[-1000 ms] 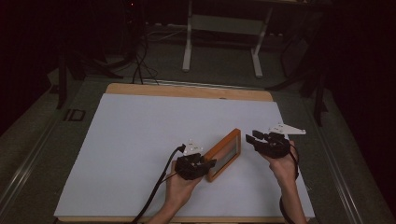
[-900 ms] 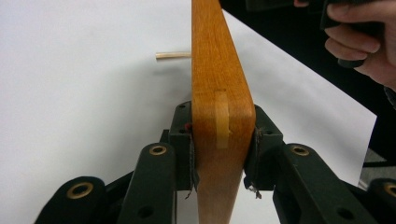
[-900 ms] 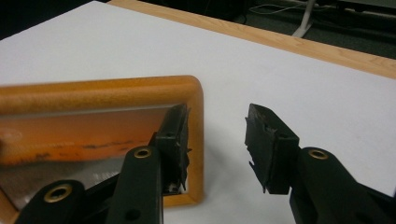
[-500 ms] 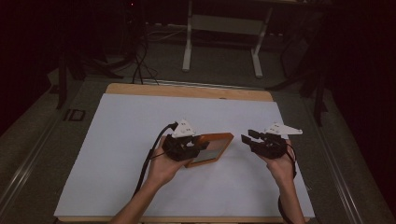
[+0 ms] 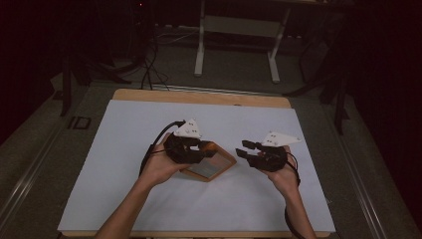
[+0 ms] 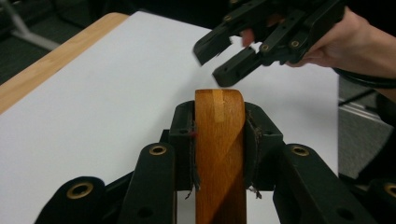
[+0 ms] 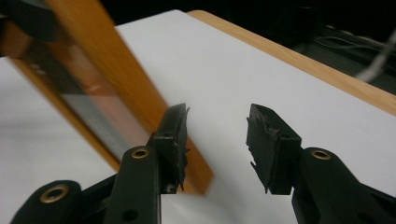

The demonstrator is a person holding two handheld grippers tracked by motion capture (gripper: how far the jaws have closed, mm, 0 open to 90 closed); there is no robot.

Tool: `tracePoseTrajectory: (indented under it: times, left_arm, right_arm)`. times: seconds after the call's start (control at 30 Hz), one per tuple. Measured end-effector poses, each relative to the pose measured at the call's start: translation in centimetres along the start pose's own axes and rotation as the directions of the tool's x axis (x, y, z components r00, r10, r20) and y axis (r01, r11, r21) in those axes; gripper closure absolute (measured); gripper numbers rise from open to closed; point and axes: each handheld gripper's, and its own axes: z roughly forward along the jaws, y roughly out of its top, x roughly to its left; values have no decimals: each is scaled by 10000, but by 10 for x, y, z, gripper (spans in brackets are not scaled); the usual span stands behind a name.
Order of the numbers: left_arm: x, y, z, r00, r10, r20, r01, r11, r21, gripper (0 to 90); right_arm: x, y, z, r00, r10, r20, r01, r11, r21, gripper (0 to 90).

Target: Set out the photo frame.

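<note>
Your left claw [image 5: 199, 149] was clenched on one edge of the wooden frame [image 5: 211, 167], holding it tilted just above the counter [image 5: 124, 129]. Your right claw [image 5: 249, 152] hung released just beside it. Gripped by one edge, the frame could have swung or slipped, I'd judge.

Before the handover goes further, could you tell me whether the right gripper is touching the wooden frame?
Apart. In the high view, white table covering shows between the right gripper and the wooden frame; in the right gripper view its jaws stand open with nothing between them.
</note>
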Motion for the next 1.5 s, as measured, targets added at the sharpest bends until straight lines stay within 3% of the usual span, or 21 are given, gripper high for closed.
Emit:
tracePoseTrajectory:
  times: [0.13, 0.3, 0.5, 0.53, 0.6, 0.73, 0.83, 0.97, 1.13, 1.33, 1.4, 1.43, 1.47, 1.5]
  left_arm:
    - [3, -1, -1, 9997, 107, 199, -106, 9999, -24, 688]
    - [7, 0, -1, 9973, 383, 627, -386, 9992, 47, 687]
    - [6, 5, 4, 9889, 935, 1157, -964, 9951, 201, 684]
    - [5, 8, 6, 9811, 1174, 1540, -1238, 9918, 331, 679]
    - [5, 10, 7, 9765, 1265, 1743, -1352, 9900, 389, 674]
    - [10, 10, 8, 9751, 1051, 1951, -1159, 9922, 449, 667]
    - [15, 10, 8, 9756, 453, 2147, -540, 9979, 345, 628]
    - [20, 8, 7, 9828, 7, 1844, -54, 9997, 246, 548]
    - [23, 0, -2, 9889, -475, 1406, 569, 9964, -632, 451]
    - [24, -27, -16, 9950, -941, 332, 986, 9784, -1814, 428]
    - [24, -39, -18, 9917, -1260, 240, 1283, 9682, -2146, 410]
    - [24, -39, -18, 9917, -1260, 240, 1283, 9682, -2146, 407]
    - [25, -52, -19, 9873, -1583, 109, 1563, 9579, -2408, 406]
    - [25, -59, -18, 9848, -1737, 35, 1691, 9537, -2487, 398]
  right_arm:
    - [9, 5, 3, 9946, -609, -837, 599, 9981, -140, 550]
    - [17, 9, 7, 9782, -1290, -1627, 1313, 9913, 37, 541]
    - [21, 13, 16, 9675, -1555, -1992, 1608, 9869, 106, 505]
    - [24, 16, 20, 9596, -1788, -2173, 1857, 9825, 120, 471]
    - [26, 18, 23, 9534, -1904, -2342, 1990, 9799, 137, 458]
    - [31, 19, 25, 9409, -2266, -2516, 2364, 9716, 89, 580]
    - [32, 20, 24, 9402, -2385, -2432, 2473, 9689, 60, 604]
    - [32, 19, 23, 9409, -2403, -2389, 2474, 9689, 0, 671]
    - [29, 18, 21, 9461, -2391, -2183, 2470, 9690, 92, 679]
    - [26, 13, 16, 9506, -2257, -2130, 2335, 9723, 119, 680]
    - [25, 11, 14, 9528, -2190, -2101, 2265, 9739, 121, 680]
    - [24, 9, 14, 9530, -2192, -2094, 2261, 9741, 96, 680]
    - [24, 8, 12, 9532, -2183, -2093, 2254, 9742, 105, 680]
    - [23, 7, 12, 9546, -2147, -2063, 2211, 9752, 83, 680]
